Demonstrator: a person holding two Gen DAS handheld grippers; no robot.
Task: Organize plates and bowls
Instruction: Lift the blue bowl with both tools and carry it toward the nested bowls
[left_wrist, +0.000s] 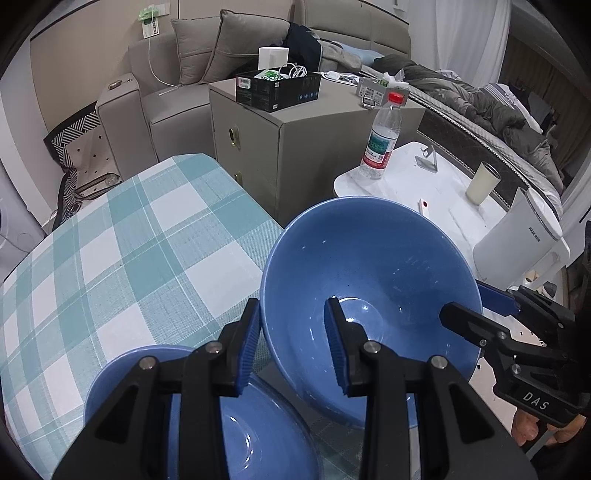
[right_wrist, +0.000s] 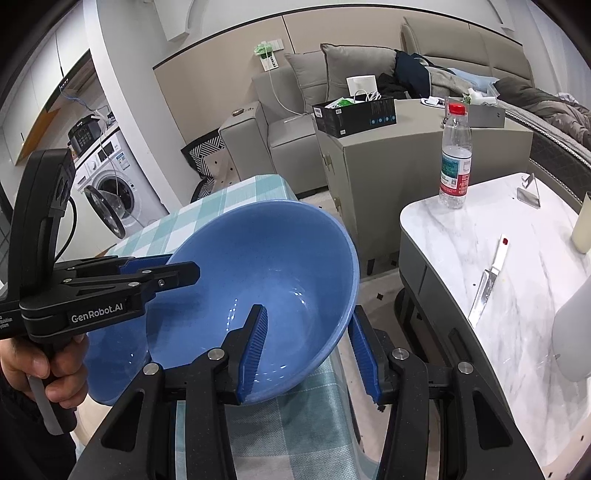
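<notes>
Midway, seemingly: left gripper (left_wrist: 291, 343) and right gripper (right_wrist: 306, 350) both clamp the deep glossy blue ceramic bowl (left_wrist: 369, 277), tilted above a second blue bowl (left_wrist: 258, 435) on the checked tablecloth (left_wrist: 129, 240); nesting remains.

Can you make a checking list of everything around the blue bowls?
Surface: checked tablecloth.
Job's things: top bowl tilted above lower bowl; whether they touch is unclear.
Clutter: bottle, knife and cup on the side table.
Grippers: left gripper clamps one side of the top bowl's rim, right gripper the opposite side.
Cables: white cable hangs from a wall socket; more in the black box.
Surroundings: sofa, washing machine, bed.
</notes>
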